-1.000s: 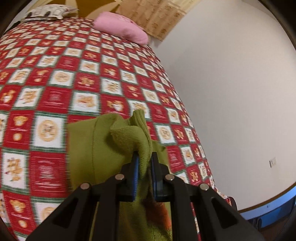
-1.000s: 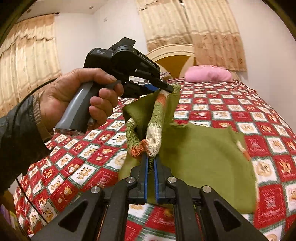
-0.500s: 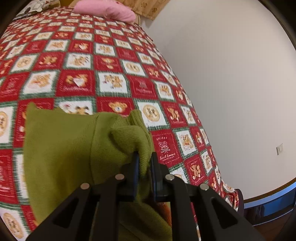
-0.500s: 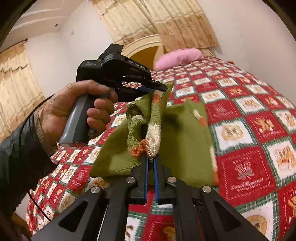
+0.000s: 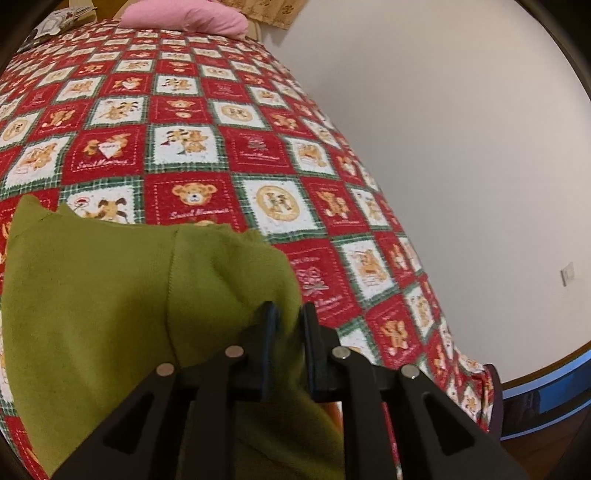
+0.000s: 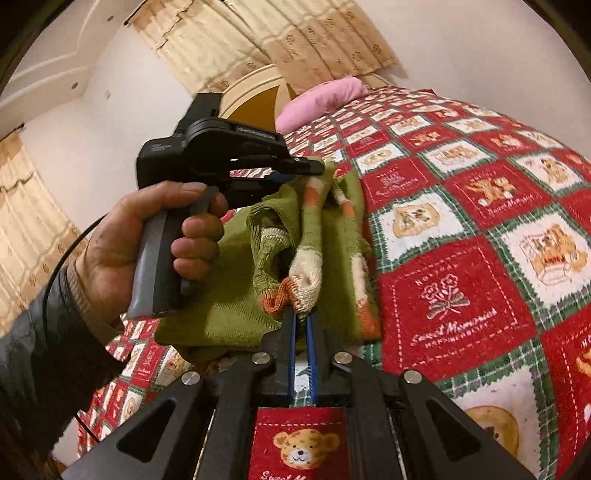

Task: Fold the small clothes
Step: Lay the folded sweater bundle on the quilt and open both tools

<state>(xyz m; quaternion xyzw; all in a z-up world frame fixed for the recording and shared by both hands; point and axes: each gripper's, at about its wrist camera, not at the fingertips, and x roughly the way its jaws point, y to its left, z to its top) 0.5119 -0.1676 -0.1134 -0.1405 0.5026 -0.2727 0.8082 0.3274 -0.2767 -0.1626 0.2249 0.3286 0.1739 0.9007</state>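
A small green knitted garment (image 5: 110, 295) with cream and orange striped trim lies partly on the bed. My left gripper (image 5: 288, 314) is shut on its green edge at the bed's right side; that gripper also shows in the right wrist view (image 6: 314, 168), held in a hand. My right gripper (image 6: 301, 317) is shut on the garment's cream and orange striped cuff (image 6: 303, 280). The cloth (image 6: 221, 314) hangs bunched between the two grippers, above the quilt.
The bed has a red, white and green teddy-bear quilt (image 5: 184, 140). A pink pillow (image 5: 188, 18) lies at the headboard. A white wall (image 5: 461, 147) runs close along the bed's right side. Curtains (image 6: 277, 37) hang behind the headboard.
Both grippers have carried the garment toward the bed's near right edge. In the left wrist view the green cloth has spread flatter on the quilt. Both stay shut.
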